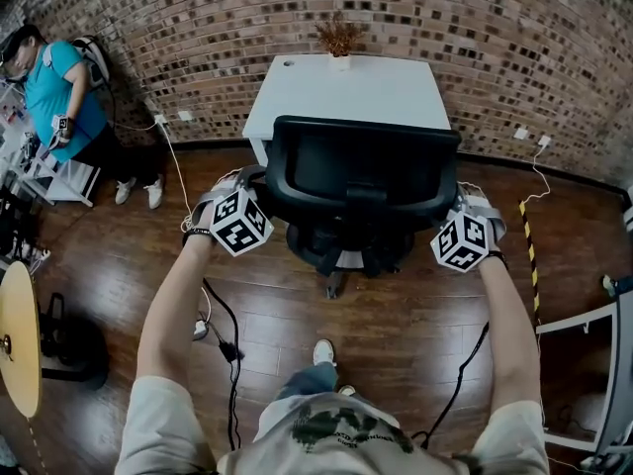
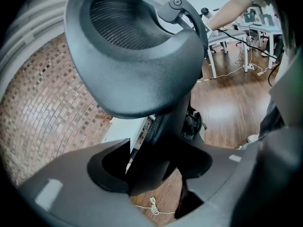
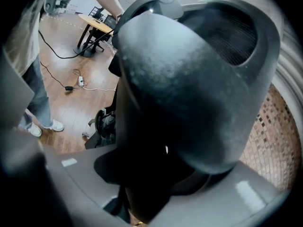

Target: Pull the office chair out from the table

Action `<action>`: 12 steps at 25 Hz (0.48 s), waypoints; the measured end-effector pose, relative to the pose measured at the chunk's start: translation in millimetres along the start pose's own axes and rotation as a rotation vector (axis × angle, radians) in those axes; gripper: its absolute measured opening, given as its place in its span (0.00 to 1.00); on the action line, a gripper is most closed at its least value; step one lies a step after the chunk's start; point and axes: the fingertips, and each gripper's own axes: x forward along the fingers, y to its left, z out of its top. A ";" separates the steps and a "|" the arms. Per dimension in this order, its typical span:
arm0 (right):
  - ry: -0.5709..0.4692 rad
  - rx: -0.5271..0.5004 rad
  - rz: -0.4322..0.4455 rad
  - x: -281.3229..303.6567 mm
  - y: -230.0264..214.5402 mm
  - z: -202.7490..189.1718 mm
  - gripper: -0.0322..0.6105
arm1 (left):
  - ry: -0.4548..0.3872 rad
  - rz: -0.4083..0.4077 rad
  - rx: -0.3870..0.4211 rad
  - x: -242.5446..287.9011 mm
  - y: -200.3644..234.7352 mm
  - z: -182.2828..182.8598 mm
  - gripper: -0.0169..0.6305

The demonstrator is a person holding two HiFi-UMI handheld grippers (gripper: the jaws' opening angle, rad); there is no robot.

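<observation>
- Brick wall (image 1: 198, 28) behind, wooden floor (image 1: 396, 315) underfoot; the white tabletop (image 1: 326, 92) lies beyond your fingers, against the wall.
- The office chair (image 1: 361, 171) stands close before it, its back toward you.
- On your left gripper (image 1: 257, 178), the fingers (image 2: 71, 188) are clamped on the chair's side upright, giving you a pulling hold.
- On your right gripper (image 1: 461, 202), the fingers (image 3: 265, 193) seem clamped likewise, though that view is dark; matched grips should let it roll straight.

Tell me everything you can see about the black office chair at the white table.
The black office chair stands upright on the wooden floor, its back toward the person, facing the white table. Its back is ribbed mesh in a matt plastic frame, and a dark wheeled base shows beneath. The left gripper and the right gripper each clamp a black part at its sides.
</observation>
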 end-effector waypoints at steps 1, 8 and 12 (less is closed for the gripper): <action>-0.003 -0.002 -0.002 -6.8 4.1 0.6 0.37 | 0.005 -0.001 -0.003 -5.8 -6.1 0.6 0.49; -0.018 -0.013 -0.021 -54.2 32.6 1.1 0.38 | 0.018 0.007 -0.014 -45.4 -48.6 8.2 0.49; -0.017 -0.009 -0.017 -79.7 52.3 2.1 0.38 | 0.025 -0.004 -0.010 -66.3 -72.1 9.8 0.49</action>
